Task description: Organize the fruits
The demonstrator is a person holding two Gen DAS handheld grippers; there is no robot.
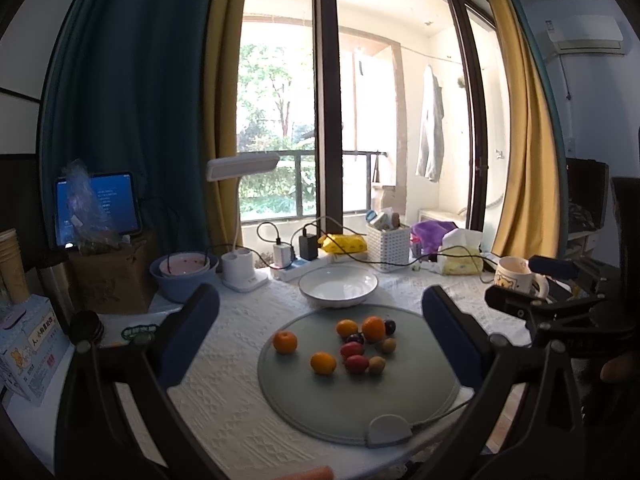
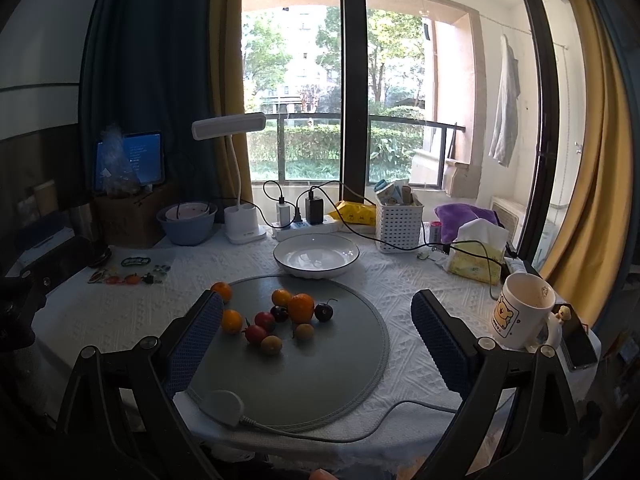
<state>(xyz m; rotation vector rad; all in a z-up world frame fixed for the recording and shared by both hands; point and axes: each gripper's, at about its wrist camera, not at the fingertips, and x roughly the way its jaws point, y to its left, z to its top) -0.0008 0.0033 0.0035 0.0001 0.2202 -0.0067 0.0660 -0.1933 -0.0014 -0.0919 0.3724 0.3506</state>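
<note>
Several small fruits lie on a round grey mat (image 1: pixel 352 400) (image 2: pixel 304 376): oranges (image 1: pixel 323 363) (image 2: pixel 301 307), red fruits (image 1: pixel 356 363) (image 2: pixel 256 333), dark cherries (image 1: pixel 355 338) (image 2: pixel 323 312) and brownish fruits (image 1: pixel 376 365) (image 2: pixel 271 345). An empty white bowl (image 1: pixel 338 289) (image 2: pixel 316 255) stands just behind the mat. My left gripper (image 1: pixel 320 312) is open and empty, held above the mat's near side. My right gripper (image 2: pixel 318 320) is open and empty, over the mat's right half. The right gripper's body shows at the right of the left wrist view (image 1: pixel 552 304).
A bear mug (image 2: pixel 524 312) (image 1: pixel 516 276) stands at the right, a phone (image 2: pixel 578 340) beside it. At the back are a desk lamp (image 2: pixel 240 184), power strip (image 2: pixel 304 226), white basket (image 2: pixel 400 220), tissue pack (image 2: pixel 476 252), blue bowl (image 2: pixel 188 222) and tablet (image 2: pixel 130 158).
</note>
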